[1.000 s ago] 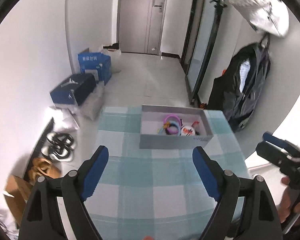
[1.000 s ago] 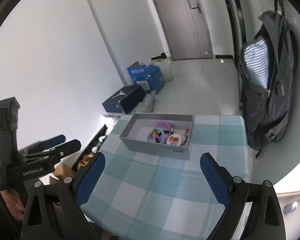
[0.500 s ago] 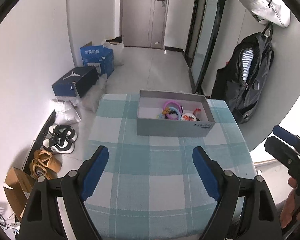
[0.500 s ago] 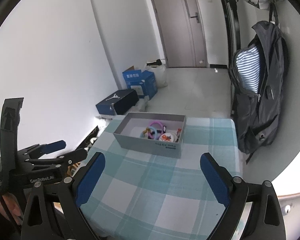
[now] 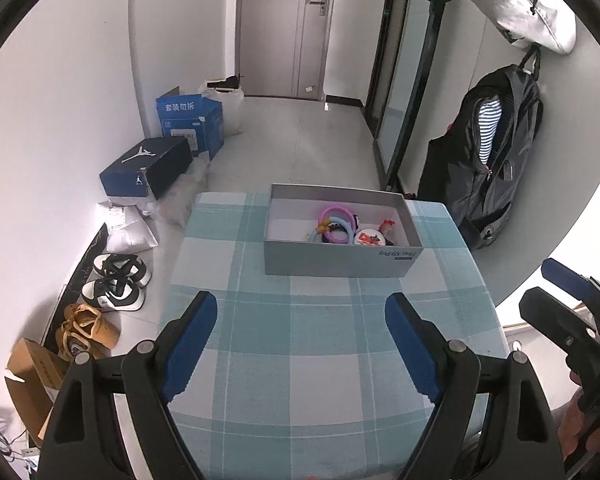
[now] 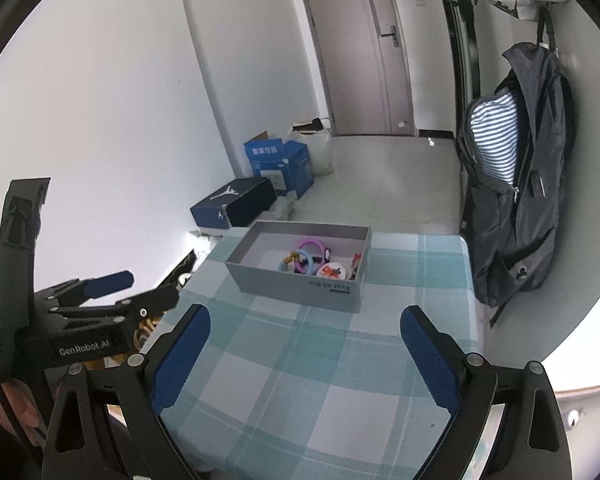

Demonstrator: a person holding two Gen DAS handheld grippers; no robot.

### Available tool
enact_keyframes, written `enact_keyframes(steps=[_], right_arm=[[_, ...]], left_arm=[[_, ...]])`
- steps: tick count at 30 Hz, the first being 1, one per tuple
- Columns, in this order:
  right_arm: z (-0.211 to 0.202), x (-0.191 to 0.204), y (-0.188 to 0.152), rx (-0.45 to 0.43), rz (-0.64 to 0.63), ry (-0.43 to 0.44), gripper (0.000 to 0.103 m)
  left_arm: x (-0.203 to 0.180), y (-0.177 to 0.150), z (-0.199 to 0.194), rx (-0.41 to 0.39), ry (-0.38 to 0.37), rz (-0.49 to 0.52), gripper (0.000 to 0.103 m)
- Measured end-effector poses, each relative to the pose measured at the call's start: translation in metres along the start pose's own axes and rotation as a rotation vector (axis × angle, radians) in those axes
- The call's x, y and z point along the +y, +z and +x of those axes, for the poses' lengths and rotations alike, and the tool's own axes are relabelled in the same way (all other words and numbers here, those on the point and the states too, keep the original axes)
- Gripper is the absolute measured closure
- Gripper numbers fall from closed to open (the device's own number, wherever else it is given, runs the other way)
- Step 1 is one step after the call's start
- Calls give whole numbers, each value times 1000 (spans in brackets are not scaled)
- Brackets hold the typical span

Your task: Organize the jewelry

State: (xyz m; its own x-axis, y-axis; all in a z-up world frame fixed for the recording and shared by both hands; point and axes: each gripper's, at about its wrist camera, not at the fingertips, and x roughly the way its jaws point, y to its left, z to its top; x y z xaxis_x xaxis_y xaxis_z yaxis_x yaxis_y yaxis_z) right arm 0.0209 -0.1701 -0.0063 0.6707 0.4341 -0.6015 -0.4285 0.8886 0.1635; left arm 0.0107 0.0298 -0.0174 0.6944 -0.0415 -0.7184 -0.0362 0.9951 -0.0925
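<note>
Jewelry [image 5: 337, 229] lies in grey box [image 5: 336, 262], backpack [image 5: 488, 168] beside table [image 5: 300, 340].

Both views are evenly and brightly lit by soft daylight. A blown-out white patch is seen at the lower right of each view. Strong fisheye bending is shown at the edges, ringed by a black vignette. The pale grey tiled floor [image 5: 320, 140] carries a dull sheen. Focus is sharp; shadows are faint
</note>
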Motion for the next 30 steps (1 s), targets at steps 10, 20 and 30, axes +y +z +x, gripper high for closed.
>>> enact_keyframes(steps=[10,20,30], right_arm=[[0,-3,1,3,21,3,6],[1,-5,3,-1,43,12,6],[2,-5,3,-2,39,9,6]], left_arm=[[-1,-1,-3,-9,8,14,20],[-1,1,-3,-12,-1,9,20],[-2,1,-4,-21,-1,13,20]])
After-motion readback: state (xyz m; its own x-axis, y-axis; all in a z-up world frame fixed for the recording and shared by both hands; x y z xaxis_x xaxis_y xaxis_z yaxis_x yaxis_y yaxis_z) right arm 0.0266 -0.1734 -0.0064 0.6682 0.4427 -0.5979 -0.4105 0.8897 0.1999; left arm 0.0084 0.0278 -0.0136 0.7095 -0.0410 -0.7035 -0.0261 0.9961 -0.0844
